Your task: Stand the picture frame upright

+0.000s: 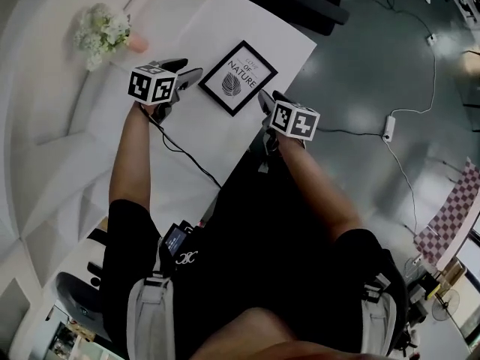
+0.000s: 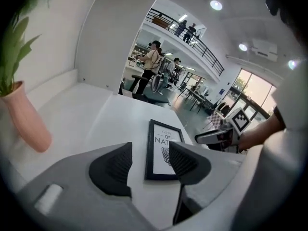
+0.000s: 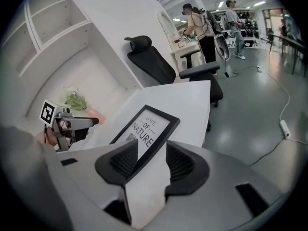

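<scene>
Holding my left gripper [image 1: 193, 77] just left of the picture frame [image 1: 237, 77] and my right gripper [image 1: 264, 100] just beside its near-right edge, both spread and empty. Frame is lying flat on the white table [image 1: 285, 36], with the vase of flowers [image 1: 112, 36] well left of it.

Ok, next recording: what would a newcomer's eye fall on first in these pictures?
The black picture frame reading "Love of Nature" stands out first, lying flat on the white table. The left gripper and the right gripper flank it, each with jaws apart and nothing between them. A pink vase of flowers sits beyond the left gripper, at the head view's upper left.
</scene>
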Demonstrator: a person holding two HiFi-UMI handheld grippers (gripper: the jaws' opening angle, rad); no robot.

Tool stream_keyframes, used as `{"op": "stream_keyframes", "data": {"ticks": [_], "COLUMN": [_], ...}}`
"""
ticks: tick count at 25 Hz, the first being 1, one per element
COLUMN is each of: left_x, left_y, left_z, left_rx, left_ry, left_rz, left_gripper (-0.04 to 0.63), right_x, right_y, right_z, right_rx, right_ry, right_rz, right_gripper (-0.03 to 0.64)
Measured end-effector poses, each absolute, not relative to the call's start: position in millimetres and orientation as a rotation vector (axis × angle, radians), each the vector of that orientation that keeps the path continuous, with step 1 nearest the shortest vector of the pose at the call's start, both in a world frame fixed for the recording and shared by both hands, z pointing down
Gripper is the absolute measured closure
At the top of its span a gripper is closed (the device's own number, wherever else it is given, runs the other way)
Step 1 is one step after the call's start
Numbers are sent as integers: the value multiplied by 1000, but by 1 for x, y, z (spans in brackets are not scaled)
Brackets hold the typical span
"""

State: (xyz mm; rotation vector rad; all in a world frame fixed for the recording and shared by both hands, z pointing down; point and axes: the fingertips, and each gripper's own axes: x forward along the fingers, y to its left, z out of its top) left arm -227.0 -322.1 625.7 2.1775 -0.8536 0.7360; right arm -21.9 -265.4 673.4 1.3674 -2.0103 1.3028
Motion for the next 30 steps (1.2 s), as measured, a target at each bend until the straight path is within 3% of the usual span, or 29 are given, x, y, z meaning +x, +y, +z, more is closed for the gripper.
{"op": "stream_keyframes", "data": {"ticks": [7,17,30], "left_x": [-224,-222,-216], "left_y": [-336,-352,-344], "left_z": [656,665,664], "left_rx": [2185,2187,2208], "left_ry": [-746,-761,-691], "left_rz": [783,627,601], "left_gripper": [357,357,357], "right_x": [-29,-37,-34], "right_y": [-270,-282,-286], "right_z": [695,718,725], "right_rx": [1421,1496,1551], "right_ry": [-1874,-1720,-1384], "right_rz": [1469,1597,1466], "right_gripper": [465,482,502]}}
